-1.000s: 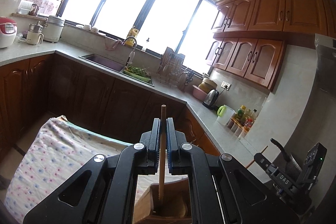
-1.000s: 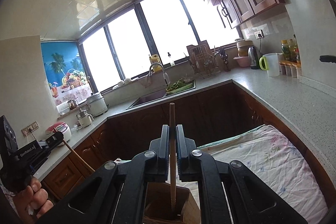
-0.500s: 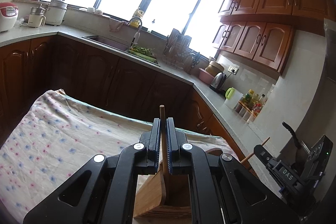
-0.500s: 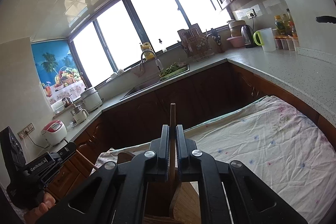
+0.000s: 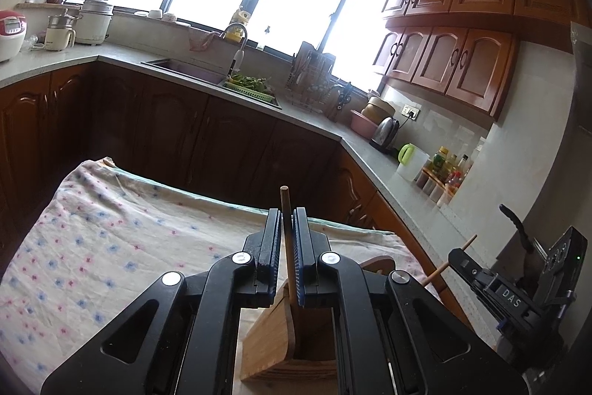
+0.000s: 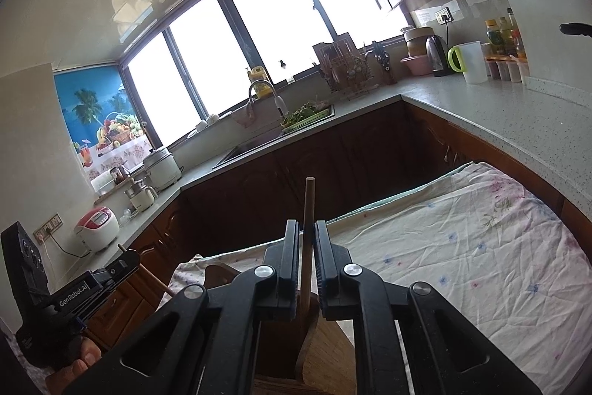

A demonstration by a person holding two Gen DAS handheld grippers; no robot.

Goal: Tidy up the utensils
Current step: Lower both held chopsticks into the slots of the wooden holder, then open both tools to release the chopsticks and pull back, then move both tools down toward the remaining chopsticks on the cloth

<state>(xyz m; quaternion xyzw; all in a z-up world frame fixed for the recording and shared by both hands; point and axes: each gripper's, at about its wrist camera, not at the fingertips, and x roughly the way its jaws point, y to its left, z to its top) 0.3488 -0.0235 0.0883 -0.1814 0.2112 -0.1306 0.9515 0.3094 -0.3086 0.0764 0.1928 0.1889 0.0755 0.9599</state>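
**Wooden utensils held over the holder, one in each gripper**

A wooden utensil handle (image 5: 286, 243) stands nearly upright, clamped between the jaws of the left gripper (image 5: 285, 247), its lower end down in the wooden utensil holder (image 5: 292, 350). The right gripper (image 6: 306, 252) has its jaws around a second wooden handle (image 6: 308, 239), though a slim gap shows on either side. The holder stands at the near edge of the table, on the floral cloth (image 5: 111, 247).

A cream tablecloth (image 5: 111, 232) dotted with blue and pink flowers; pale wooden holder (image 5: 273, 332); brown cabinets (image 5: 462, 62).
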